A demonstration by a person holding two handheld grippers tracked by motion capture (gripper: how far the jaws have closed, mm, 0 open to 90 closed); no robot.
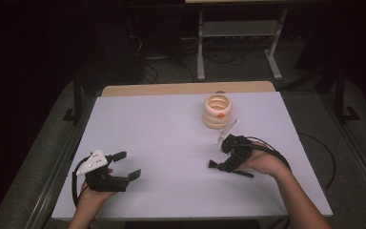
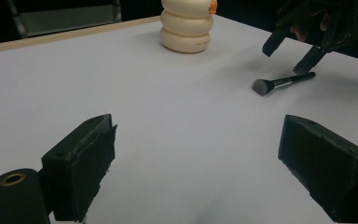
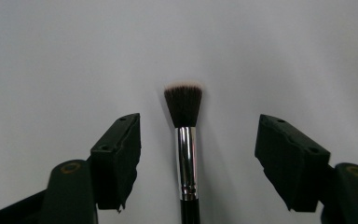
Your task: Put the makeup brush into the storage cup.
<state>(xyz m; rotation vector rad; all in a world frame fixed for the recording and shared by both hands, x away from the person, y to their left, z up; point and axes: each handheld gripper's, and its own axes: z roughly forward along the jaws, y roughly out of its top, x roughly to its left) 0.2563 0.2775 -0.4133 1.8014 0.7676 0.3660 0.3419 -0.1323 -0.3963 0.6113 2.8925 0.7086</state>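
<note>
Right hand-held gripper [image 3: 198, 163] sits low over the makeup brush [image 3: 184, 140], jaws part-open, one each side of the handle, neither pad touching it. Nothing held. Brush lies flat on the white tabletop [image 1: 171, 143], right of centre and near the person's edge, bristles pointing toward the middle of the tabletop; it's well short of the cream ribbed cup [image 1: 218, 112] at the far right.

Doing the pick well, my read:
- Brush is already centred between the jaws in the right gripper view. Keep that line.
- Pinch on the metal collar or just behind it, not the bristles.
- Handle is thin and round, so it may roll. Get the pads low to the tabletop before squeezing and close evenly.
- Lift straight up.

Left hand-held gripper [image 1: 119, 167] rests at the near left, jaws wide apart, empty, well clear of the brush.

Writing: a faint small mark on the cup's lower ring in the left gripper view, too small to read. Orange tag near its rim, no legible text. No markings visible on the brush.
</note>
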